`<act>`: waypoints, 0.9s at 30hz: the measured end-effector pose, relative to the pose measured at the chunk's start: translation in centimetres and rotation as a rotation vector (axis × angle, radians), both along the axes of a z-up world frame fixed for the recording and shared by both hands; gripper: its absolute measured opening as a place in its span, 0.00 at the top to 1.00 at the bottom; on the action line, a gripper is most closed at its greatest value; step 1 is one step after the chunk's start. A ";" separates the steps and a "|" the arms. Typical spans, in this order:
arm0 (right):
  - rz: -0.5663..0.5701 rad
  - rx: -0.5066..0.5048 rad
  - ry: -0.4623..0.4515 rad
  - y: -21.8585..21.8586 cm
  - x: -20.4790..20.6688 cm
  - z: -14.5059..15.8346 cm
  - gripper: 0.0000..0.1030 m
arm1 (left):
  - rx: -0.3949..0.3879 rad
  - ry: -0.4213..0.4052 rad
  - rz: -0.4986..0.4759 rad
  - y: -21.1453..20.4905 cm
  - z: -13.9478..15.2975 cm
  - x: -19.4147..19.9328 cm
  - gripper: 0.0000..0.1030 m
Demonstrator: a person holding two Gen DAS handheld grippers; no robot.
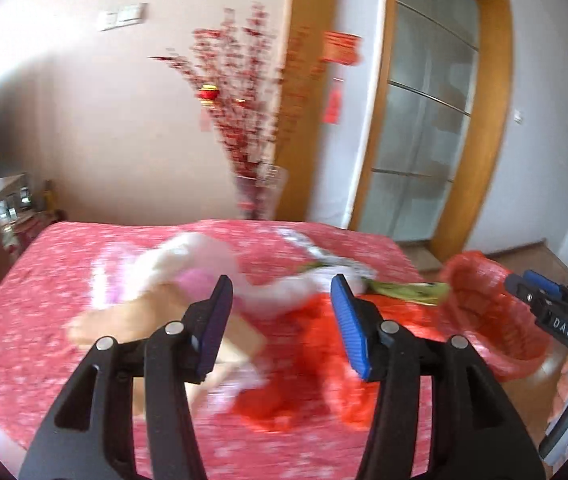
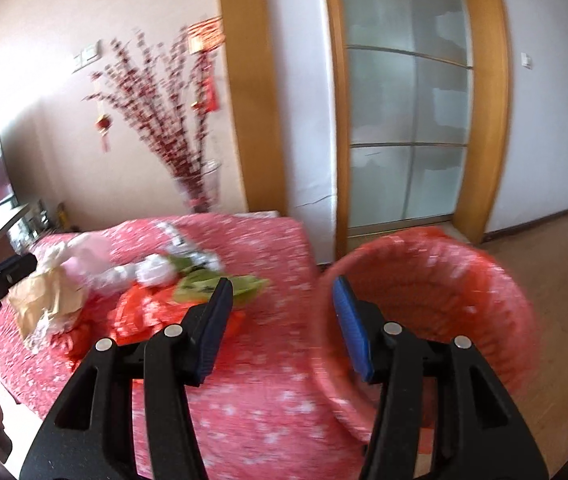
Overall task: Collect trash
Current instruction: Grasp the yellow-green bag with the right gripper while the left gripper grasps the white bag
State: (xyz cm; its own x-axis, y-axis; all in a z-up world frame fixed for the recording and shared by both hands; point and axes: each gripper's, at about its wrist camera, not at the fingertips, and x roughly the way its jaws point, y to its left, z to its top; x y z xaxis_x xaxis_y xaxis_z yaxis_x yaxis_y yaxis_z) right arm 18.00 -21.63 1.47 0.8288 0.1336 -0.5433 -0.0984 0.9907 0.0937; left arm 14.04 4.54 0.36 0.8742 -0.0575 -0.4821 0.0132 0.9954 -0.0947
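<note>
The left gripper (image 1: 282,326) hangs with its fingers (image 1: 350,326) spread apart and nothing between them. Just beyond the tips, on the red patterned desk (image 1: 36,320), lies the trash: a red plastic bag (image 1: 296,364) nearest, crumpled brown paper (image 1: 132,316) past the left finger, white and pink wrappers (image 1: 188,264) behind that, and green packaging (image 1: 408,292) past the right finger.

The right gripper (image 2: 282,326) is likewise released — its fingers (image 2: 352,336) are wide and empty. Its right finger sits in front of the rim of a red-lined bin (image 2: 444,292), which stands just beside the desk's edge. Farther off — a vase of red branches (image 2: 200,188) and a frosted glass door (image 2: 408,120).
</note>
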 end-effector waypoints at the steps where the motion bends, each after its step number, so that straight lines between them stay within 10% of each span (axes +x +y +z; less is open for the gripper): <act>1: 0.015 0.000 0.006 0.8 0.3 -0.1 0.48 | 0.003 -0.002 0.016 0.7 0.0 -0.2 0.50; 17: 0.106 -0.056 0.226 7.5 8.9 -5.1 0.55 | -0.052 0.040 0.176 9.8 -0.6 -0.2 0.50; 21: 0.119 -0.056 0.270 7.1 9.0 -6.3 0.83 | -0.063 0.051 0.184 10.2 -1.1 0.0 0.50; 27: 0.113 -0.033 0.229 6.2 8.0 -5.0 0.97 | -0.066 0.065 0.160 9.7 -1.1 1.0 0.50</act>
State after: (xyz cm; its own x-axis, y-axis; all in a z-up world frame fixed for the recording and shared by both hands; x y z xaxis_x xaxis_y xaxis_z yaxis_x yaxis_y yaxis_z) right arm 26.02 -15.42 -3.53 0.6645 0.1982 -0.7205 -0.1890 0.9774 0.0945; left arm 15.05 14.25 -0.76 0.8420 0.0464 -0.5375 -0.1533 0.9758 -0.1558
